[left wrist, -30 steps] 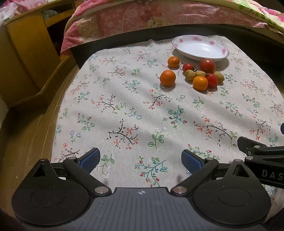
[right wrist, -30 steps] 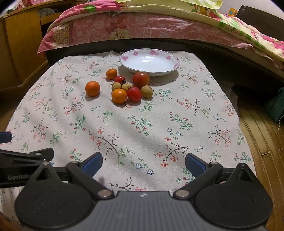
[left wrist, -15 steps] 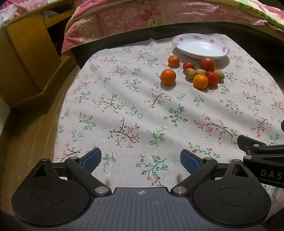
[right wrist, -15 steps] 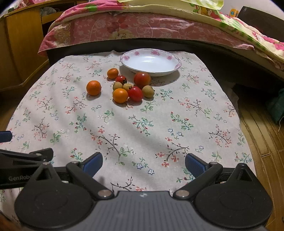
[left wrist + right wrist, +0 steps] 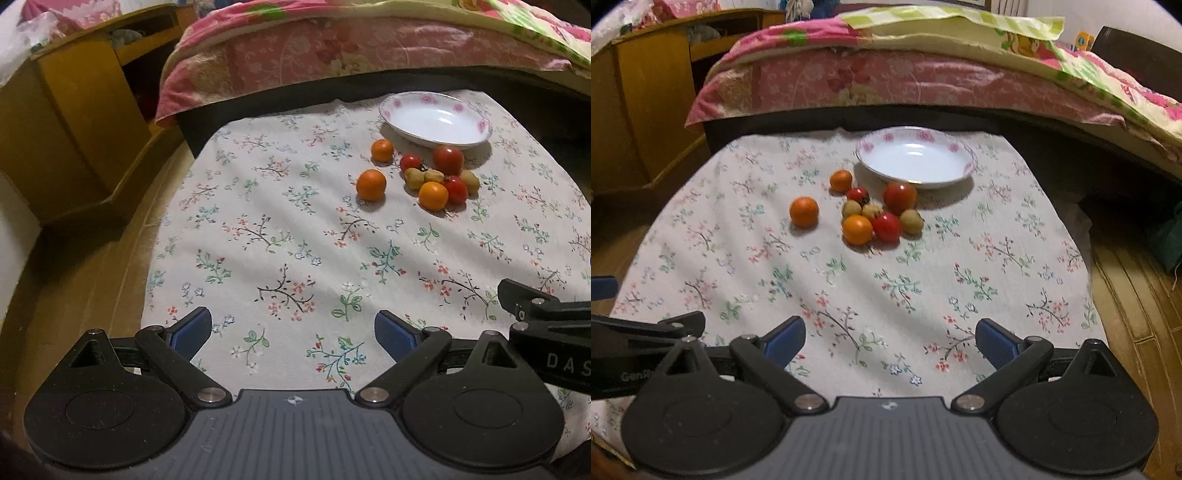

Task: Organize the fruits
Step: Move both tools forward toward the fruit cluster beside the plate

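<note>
A white plate with a pink flower rim [image 5: 436, 120] [image 5: 916, 157] stands empty at the far side of the flowered tablecloth [image 5: 295, 240] [image 5: 923, 273]. In front of it lie oranges [image 5: 371, 184] [image 5: 804, 211], red tomatoes [image 5: 447, 159] [image 5: 899, 196] and small yellow-brown fruits [image 5: 413, 178] [image 5: 911, 221] in a loose cluster. My left gripper [image 5: 293, 330] is open and empty over the near cloth. My right gripper [image 5: 890, 341] is open and empty too, beside the left one.
A bed with a pink quilt [image 5: 905, 74] runs behind the table. A wooden cabinet [image 5: 74, 110] stands at the left. Wooden floor [image 5: 1137, 314] shows to the right of the table.
Both grippers have tilted up and moved slightly toward the fruits, so plate and fruits sit lower in the views. Both stay open.
</note>
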Available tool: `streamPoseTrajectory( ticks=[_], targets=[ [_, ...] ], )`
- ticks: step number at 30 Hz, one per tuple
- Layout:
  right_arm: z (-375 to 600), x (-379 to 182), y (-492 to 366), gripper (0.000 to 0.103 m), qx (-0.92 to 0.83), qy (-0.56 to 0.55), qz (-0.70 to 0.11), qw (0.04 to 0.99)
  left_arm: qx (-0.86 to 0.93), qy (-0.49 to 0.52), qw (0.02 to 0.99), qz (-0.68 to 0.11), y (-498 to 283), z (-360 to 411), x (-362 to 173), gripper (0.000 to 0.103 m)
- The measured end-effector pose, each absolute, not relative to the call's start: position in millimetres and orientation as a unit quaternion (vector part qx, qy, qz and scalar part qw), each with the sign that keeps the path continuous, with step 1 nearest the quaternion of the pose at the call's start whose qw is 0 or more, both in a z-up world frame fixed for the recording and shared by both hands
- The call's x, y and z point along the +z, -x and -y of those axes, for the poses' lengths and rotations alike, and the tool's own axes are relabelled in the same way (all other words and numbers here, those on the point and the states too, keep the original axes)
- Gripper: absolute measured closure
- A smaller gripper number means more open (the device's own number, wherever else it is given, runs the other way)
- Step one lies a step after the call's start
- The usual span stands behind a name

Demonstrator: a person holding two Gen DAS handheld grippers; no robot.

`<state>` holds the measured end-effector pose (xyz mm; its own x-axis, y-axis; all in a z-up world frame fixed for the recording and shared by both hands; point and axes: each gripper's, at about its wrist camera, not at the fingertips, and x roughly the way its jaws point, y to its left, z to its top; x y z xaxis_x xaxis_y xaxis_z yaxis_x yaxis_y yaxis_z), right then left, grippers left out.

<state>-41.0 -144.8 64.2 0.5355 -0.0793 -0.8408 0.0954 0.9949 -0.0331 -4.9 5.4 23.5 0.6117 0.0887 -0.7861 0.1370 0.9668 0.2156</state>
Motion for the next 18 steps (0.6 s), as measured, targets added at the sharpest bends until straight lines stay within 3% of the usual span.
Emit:
streamPoseTrajectory(
  ticks=[3, 18],
  targets=[
    [144.7, 61.9, 42.2, 0.002, -0.054, -0.007, -0.485, 0.873, -0.011, -0.143, 0.870, -0.471, 3.9, -1.6, 19.7, 0.007],
    [158.7, 49.3, 22.4, 0.002, -0.066, -0.046, -0.505, 0.859, -0.036, -0.125, 0.879, -0.459, -23.1, 7.7, 9.3, 0.008]
  ],
)
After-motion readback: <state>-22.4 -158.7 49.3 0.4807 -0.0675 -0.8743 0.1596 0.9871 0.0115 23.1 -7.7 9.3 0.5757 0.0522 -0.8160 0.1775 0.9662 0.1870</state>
